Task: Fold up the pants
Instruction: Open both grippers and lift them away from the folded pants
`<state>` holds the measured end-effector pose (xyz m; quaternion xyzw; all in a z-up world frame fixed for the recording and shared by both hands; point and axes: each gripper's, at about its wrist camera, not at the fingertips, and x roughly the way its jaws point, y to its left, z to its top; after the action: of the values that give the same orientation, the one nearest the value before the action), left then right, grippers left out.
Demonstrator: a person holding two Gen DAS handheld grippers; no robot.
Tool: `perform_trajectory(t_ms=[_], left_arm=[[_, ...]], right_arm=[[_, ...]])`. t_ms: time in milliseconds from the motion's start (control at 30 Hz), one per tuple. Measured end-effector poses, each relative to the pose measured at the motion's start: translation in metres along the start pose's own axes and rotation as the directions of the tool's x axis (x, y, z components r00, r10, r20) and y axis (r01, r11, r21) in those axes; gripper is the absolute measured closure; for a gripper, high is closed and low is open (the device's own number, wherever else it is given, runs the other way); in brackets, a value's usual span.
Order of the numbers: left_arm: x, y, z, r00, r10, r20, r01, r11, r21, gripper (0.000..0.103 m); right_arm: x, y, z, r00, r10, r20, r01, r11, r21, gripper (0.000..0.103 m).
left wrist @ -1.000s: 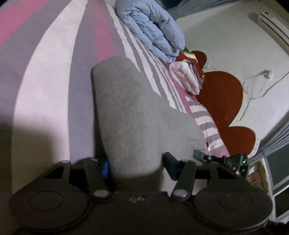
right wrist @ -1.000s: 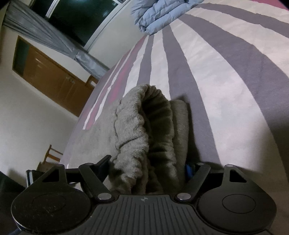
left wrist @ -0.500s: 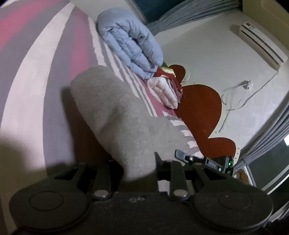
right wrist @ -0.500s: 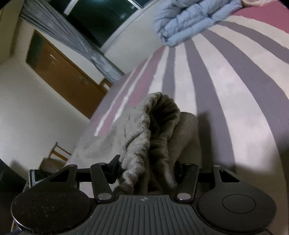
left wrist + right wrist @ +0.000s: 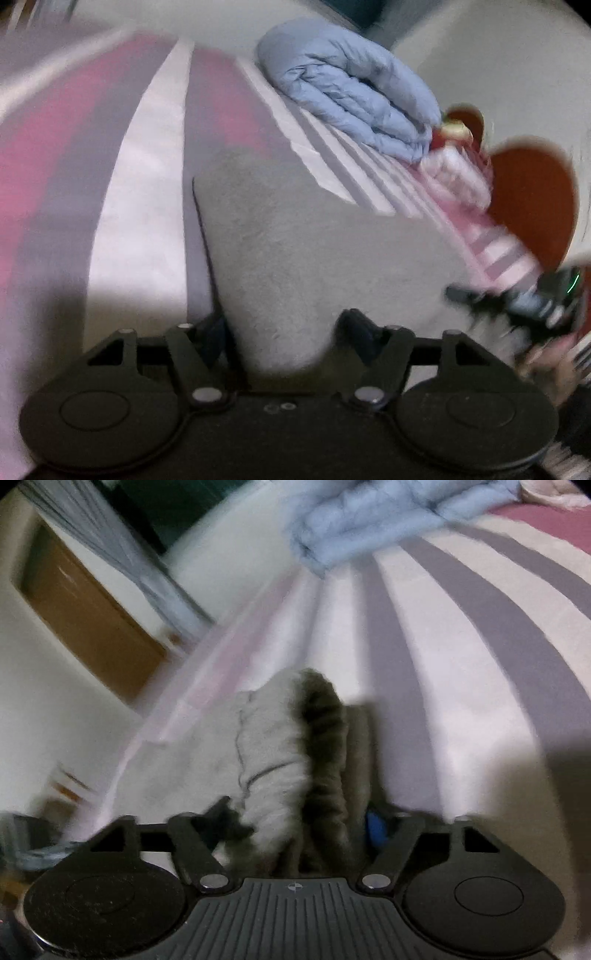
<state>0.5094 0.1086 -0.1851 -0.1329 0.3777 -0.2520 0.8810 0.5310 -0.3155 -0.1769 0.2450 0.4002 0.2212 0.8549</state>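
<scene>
Grey fleece pants [image 5: 295, 240] lie folded on the striped bed sheet [image 5: 140, 177]. In the left wrist view the near end of the fold sits between the fingers of my left gripper [image 5: 286, 326], whose jaws are opening and stand off the cloth. In the right wrist view the bunched waistband end of the pants [image 5: 295, 760] lies between the fingers of my right gripper [image 5: 301, 821]. Its jaws are opening too, with the cloth loose between them. The right gripper [image 5: 517, 302] also shows as a blur at the right of the left wrist view.
A rolled blue quilt [image 5: 354, 99] and a pink-white folded blanket [image 5: 454, 177] lie at the head of the bed by a red headboard [image 5: 532, 199]. In the right wrist view, a wooden door [image 5: 85, 616] and grey curtain [image 5: 122, 554] stand past the bed edge.
Both grippers squeezed the pants half a second ago and have since spread their jaws. Both views swung sideways and are now blurred; the pants lie flatter on the bed.
</scene>
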Motion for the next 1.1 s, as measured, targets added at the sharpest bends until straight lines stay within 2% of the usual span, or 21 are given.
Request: perform_trajectory(t_ms=[67,133,200,267,400,467,533,600,633,700,733,800,933,967,1033,1100], left_arm=[[-0.004,-0.011,-0.009,0.997,0.066,0.027,-0.067,0.997,0.034,0.029],[-0.013,-0.014,-0.015,0.992,0.118,0.047,-0.120,0.992,0.041,0.015],[-0.032,-0.011,-0.019,0.977,0.196,0.082,-0.198,0.980,0.024,0.008],[-0.059,-0.009,-0.026,0.954,0.266,0.137,-0.270,0.963,0.016,0.007],[-0.099,-0.016,-0.054,0.885,0.436,0.165,-0.446,0.894,0.030,0.006],[-0.123,-0.016,-0.076,0.862,0.481,0.163,-0.488,0.873,0.009,0.006],[-0.149,-0.015,-0.098,0.837,0.524,0.159,-0.531,0.848,0.003,0.006],[-0.174,-0.016,-0.119,0.810,0.559,0.175,-0.564,0.825,-0.030,0.006],[-0.186,-0.018,-0.127,0.804,0.569,0.171,-0.570,0.820,-0.046,0.006],[-0.208,-0.028,-0.139,0.800,0.574,0.175,-0.570,0.818,-0.077,0.006],[-0.217,-0.036,-0.145,0.806,0.561,0.188,-0.557,0.827,-0.080,0.006],[-0.234,-0.060,-0.155,0.817,0.531,0.224,-0.529,0.845,-0.074,0.006],[-0.255,-0.107,-0.170,0.826,0.488,0.284,-0.488,0.869,-0.074,0.006],[-0.259,-0.120,-0.174,0.824,0.479,0.301,-0.481,0.874,-0.074,0.006],[-0.263,-0.153,-0.185,0.838,0.427,0.340,-0.446,0.895,-0.026,0.006],[-0.267,-0.185,-0.205,0.836,0.408,0.367,-0.455,0.889,0.048,0.006]], right_arm=[[-0.004,0.003,-0.006,1.000,-0.020,0.014,0.021,0.998,-0.061,0.025],[-0.012,0.007,-0.013,0.998,-0.064,0.027,0.066,0.992,-0.111,0.017],[-0.027,0.004,-0.017,0.995,-0.089,0.050,0.093,0.991,-0.099,0.014],[-0.047,0.003,-0.024,0.993,-0.085,0.077,0.090,0.993,-0.075,0.013],[-0.095,-0.003,-0.054,0.984,-0.102,0.144,0.102,0.995,0.006,0.008],[-0.120,-0.006,-0.070,0.975,-0.160,0.152,0.159,0.987,0.022,0.004],[-0.146,-0.006,-0.089,0.962,-0.209,0.176,0.213,0.977,-0.007,0.000],[-0.174,-0.012,-0.113,0.945,-0.264,0.193,0.267,0.964,0.006,0.000],[-0.189,-0.015,-0.127,0.937,-0.290,0.195,0.293,0.956,0.016,0.000],[-0.217,-0.015,-0.151,0.911,-0.353,0.211,0.351,0.935,0.046,0.000],[-0.231,-0.012,-0.163,0.907,-0.356,0.226,0.353,0.934,0.052,0.000],[-0.254,0.005,-0.183,0.900,-0.337,0.276,0.342,0.939,0.033,0.000],[-0.280,0.055,-0.222,0.886,-0.290,0.362,0.330,0.943,-0.052,0.000],[-0.278,0.066,-0.228,0.889,-0.273,0.367,0.321,0.944,-0.074,0.000],[-0.279,0.094,-0.250,0.889,-0.259,0.378,0.335,0.930,-0.149,0.000],[-0.287,0.120,-0.279,0.883,-0.225,0.411,0.340,0.912,-0.230,0.000]])
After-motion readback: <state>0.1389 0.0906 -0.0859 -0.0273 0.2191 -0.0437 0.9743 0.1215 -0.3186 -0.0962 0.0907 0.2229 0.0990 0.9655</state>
